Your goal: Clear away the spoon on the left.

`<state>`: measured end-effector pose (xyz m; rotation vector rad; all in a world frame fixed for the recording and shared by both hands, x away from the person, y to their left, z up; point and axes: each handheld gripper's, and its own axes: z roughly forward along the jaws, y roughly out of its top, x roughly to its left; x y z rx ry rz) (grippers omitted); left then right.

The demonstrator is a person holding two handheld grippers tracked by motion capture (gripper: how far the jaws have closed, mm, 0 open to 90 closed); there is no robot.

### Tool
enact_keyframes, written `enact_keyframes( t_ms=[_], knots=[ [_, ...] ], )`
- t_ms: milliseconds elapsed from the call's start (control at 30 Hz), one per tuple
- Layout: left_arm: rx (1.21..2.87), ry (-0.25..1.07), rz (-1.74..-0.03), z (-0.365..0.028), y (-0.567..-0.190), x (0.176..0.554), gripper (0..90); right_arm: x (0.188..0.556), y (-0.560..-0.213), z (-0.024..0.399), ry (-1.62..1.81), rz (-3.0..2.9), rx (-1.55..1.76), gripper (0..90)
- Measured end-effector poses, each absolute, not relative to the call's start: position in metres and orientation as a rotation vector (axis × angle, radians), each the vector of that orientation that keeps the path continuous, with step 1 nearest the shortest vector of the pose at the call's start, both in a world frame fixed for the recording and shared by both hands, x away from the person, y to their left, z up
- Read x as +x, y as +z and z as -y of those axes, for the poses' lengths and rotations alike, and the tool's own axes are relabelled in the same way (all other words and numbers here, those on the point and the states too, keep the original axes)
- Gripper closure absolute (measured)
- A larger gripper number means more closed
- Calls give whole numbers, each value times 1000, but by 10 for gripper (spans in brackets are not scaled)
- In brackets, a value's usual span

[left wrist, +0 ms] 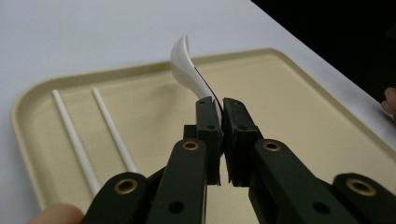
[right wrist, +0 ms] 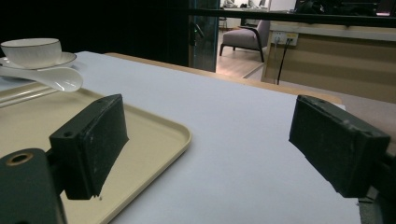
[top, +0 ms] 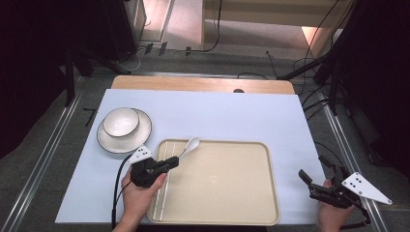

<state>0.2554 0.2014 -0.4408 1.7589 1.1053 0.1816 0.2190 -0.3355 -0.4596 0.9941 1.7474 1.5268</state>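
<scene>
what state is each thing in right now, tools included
left tool: shut on the spoon's handle
spoon: held by its handle, bowl end raised over the tray
right tool: open, nothing between its jaws
chopsticks: lying side by side in the tray, apart
tray: flat on the table
bowl: upright on the plate
plate: flat, beside the tray

One beige tray (top: 232,193) lies at six o'clock on the tabletop (top: 217,116). Two white chopsticks (top: 162,181) lie at its nine o'clock edge, and one white spoon (top: 189,146) at its eleven. One bowl (top: 121,121) sits on one saucer (top: 141,134) at ten o'clock.
</scene>
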Motion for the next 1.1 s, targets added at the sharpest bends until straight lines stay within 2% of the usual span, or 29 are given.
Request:
enact_keyframes(
  t_ms=[567, 767, 833, 900, 1100],
  knots=[
    [1840, 187, -1155, -187, -453, 259, 855, 220, -460, 335, 1506, -1755, 1005, 119],
    [1912, 226, -1164, -180, -457, 258, 724, 220, -460, 335, 1512, -1750, 1007, 119],
    [1921, 244, -1165, -179, -457, 258, 712, 220, -460, 335, 1510, -1750, 1005, 119],
    [1932, 267, -1172, -178, -456, 258, 626, 220, -460, 335, 1508, -1753, 1006, 119],
    [1967, 308, -1195, -170, -454, 263, 593, 220, -460, 335, 1511, -1751, 1005, 119]
  ],
)
